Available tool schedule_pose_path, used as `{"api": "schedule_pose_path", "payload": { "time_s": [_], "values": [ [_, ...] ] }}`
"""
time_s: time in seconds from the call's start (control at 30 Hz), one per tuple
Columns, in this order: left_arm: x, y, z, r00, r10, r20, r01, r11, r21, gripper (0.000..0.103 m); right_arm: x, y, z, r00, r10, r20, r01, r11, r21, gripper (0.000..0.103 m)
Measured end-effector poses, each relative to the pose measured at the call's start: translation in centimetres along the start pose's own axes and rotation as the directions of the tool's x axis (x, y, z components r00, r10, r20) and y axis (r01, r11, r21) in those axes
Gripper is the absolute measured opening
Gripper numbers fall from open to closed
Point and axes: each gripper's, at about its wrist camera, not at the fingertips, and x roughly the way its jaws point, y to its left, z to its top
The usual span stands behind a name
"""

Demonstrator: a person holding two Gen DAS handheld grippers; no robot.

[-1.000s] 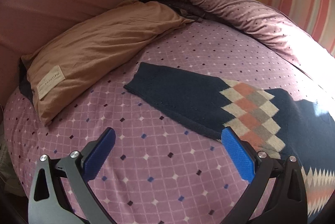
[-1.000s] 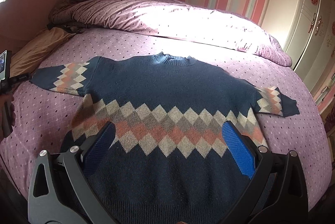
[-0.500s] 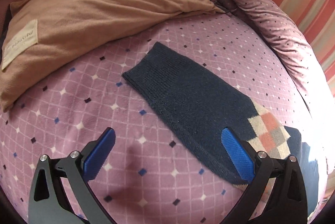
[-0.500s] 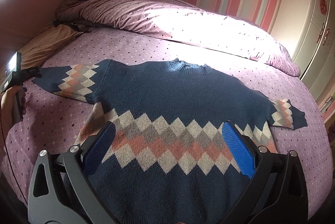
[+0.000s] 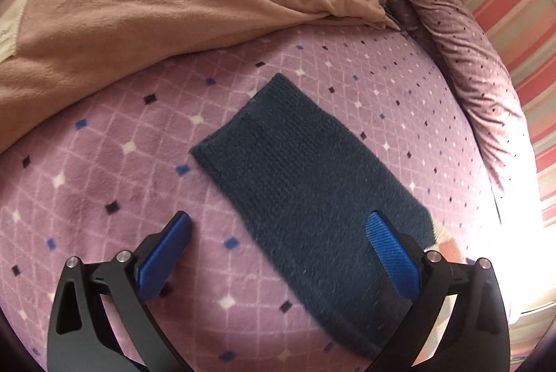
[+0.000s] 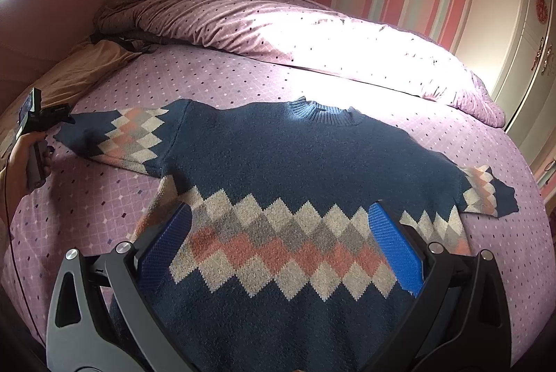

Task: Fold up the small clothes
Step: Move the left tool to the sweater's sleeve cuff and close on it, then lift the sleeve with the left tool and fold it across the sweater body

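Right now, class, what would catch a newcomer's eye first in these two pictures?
First, the navy sweater with its diamond band, spread flat across the purple bedspread. Next, its left sleeve lying under the open left hand-held gripper, below the tan pillow. The right hand-held gripper hangs open above the sweater's front.

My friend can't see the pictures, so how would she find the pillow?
Start at the purple diamond-patterned bed. Look past the cuff of the navy sweater sleeve toward the headboard end. There lies the pillow: plain tan and soft, with no dots, unlike the dotted purple duvet bunched beside it.
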Motion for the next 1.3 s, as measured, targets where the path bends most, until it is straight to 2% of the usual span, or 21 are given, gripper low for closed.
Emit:
{"api": "schedule_pose_path", "payload": {
  "time_s": [0.07, 0.1, 0.13, 0.17, 0.2, 0.3, 0.57, 0.77, 0.87, 1.0, 1.1, 1.3],
  "values": [
    [0.3, -0.4, 0.1, 1.0, 0.013, 0.006, -0.014, 0.999, 0.029, 0.087, 0.3, 0.1, -0.1, 1.0, 0.005, -0.005, -0.005, 1.0, 0.002, 0.1],
    [0.4, -0.8, 0.1, 0.999, 0.047, 0.011, -0.047, 0.997, 0.058, 0.061, 0.5, 0.1, -0.1, 1.0, 0.01, -0.005, -0.01, 1.0, 0.002, 0.1],
    [0.6, -1.1, 0.1, 0.997, 0.074, 0.017, -0.075, 0.994, 0.076, 0.049, 0.5, 0.1, -0.1, 1.0, 0.011, -0.006, -0.011, 1.0, 0.001, 0.1],
    [0.7, -1.1, 0.2, 0.997, 0.073, 0.027, -0.075, 0.994, 0.076, 0.047, 0.6, 0.1, -0.2, 1.0, 0.009, -0.007, -0.009, 1.0, 0.001, 0.1],
    [0.7, -1.0, 0.2, 0.997, 0.064, 0.036, -0.066, 0.995, 0.07, 0.034, 0.6, 0.0, -0.2, 1.0, 0.011, -0.007, -0.011, 1.0, 0.001, 0.1],
    [0.4, -1.1, 0.3, 0.997, 0.057, 0.061, -0.061, 0.995, 0.077, 0.017, 0.7, -0.1, -0.3, 1.0, 0.012, -0.004, -0.012, 1.0, 0.005, 0.1],
    [-3.0, -4.7, -0.4, 0.979, 0.065, 0.192, -0.101, 0.978, 0.184, 0.013, 0.7, -1.1, -0.7, 1.0, 0.021, 0.001, -0.021, 1.0, 0.023, 0.1],
    [-6.9, -9.9, -2.7, 0.952, 0.04, 0.304, -0.136, 0.943, 0.302, 0.012, 0.1, -2.8, -0.6, 0.999, 0.026, 0.019, -0.027, 0.999, 0.046, 0.1],
    [-8.7, -13.2, -4.7, 0.935, 0.021, 0.354, -0.16, 0.916, 0.369, 0.012, -0.2, -4.3, -0.5, 0.999, 0.023, 0.029, -0.025, 0.997, 0.068, 0.1],
    [-10.0, -16.8, -8.1, 0.933, -0.012, 0.36, -0.156, 0.888, 0.433, 0.012, -0.6, -6.5, -0.4, 0.999, 0.019, 0.044, -0.023, 0.995, 0.094, 0.1],
    [-10.7, -19.9, -10.9, 0.927, -0.021, 0.373, -0.177, 0.854, 0.489, 0.012, -0.9, -8.6, -0.3, 0.998, 0.006, 0.061, -0.013, 0.994, 0.106, 0.1],
    [-11.8, -25.1, -16.8, 0.929, -0.063, 0.364, -0.169, 0.803, 0.572, 0.011, -0.2, -14.0, -0.2, 0.997, -0.037, 0.075, 0.027, 0.992, 0.123, 0.1]
  ]
}}
